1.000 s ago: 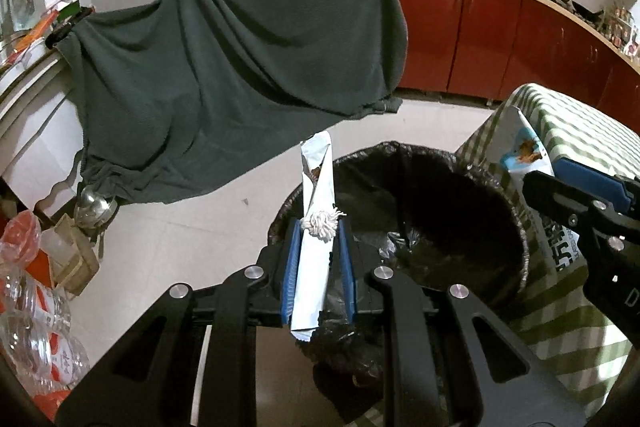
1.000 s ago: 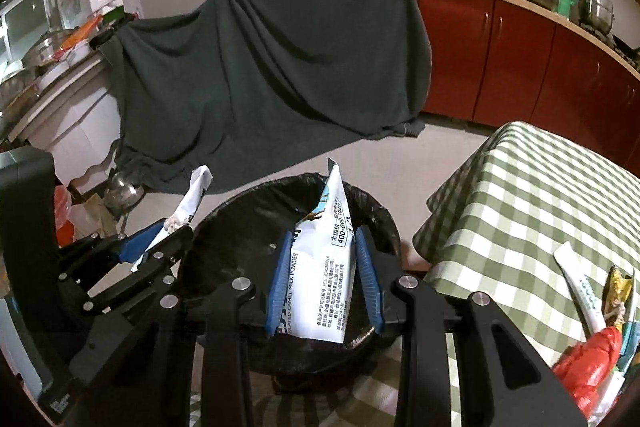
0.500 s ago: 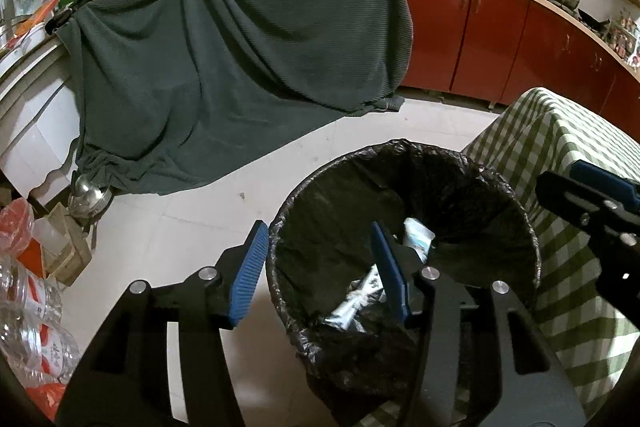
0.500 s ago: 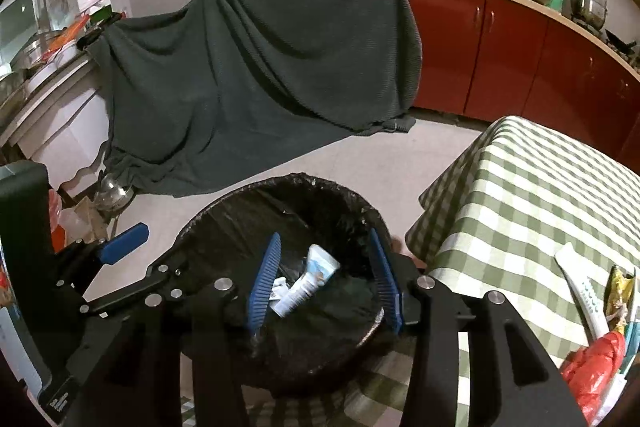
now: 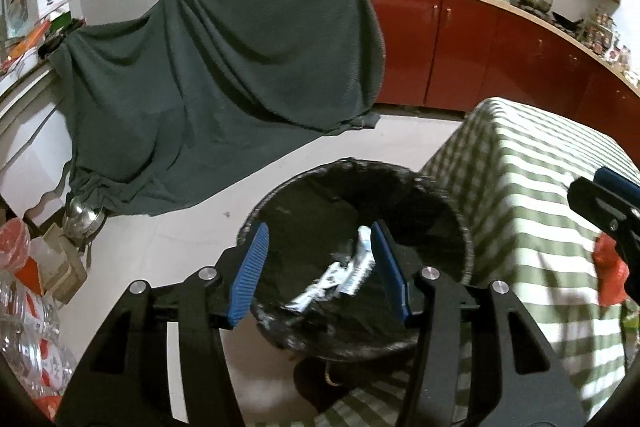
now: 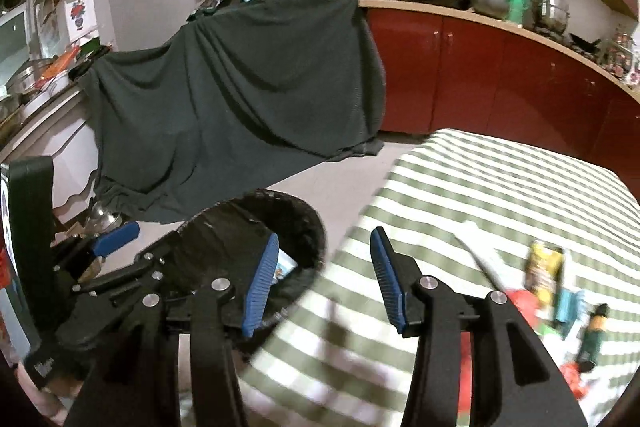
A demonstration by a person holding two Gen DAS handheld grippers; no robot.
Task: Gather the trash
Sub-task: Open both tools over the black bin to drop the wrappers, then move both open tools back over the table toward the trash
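Note:
A bin lined with a black bag stands on the floor beside the checked table. White and silver wrappers lie inside it. My left gripper is open and empty above the bin's mouth. My right gripper is open and empty, over the table's near edge just right of the bin. Blurred trash lies on the table at right: a yellow packet, a red wrapper, a white strip and a dark green bottle.
A green-checked tablecloth covers the table. A dark cloth drapes over furniture behind the bin. Red cabinets line the back wall. Plastic bottles and a metal kettle sit on the floor at left.
Both grippers opened and let go: the left's silver wrapper and the right's white packet fell into the bin. The right gripper has since swung right toward the table.

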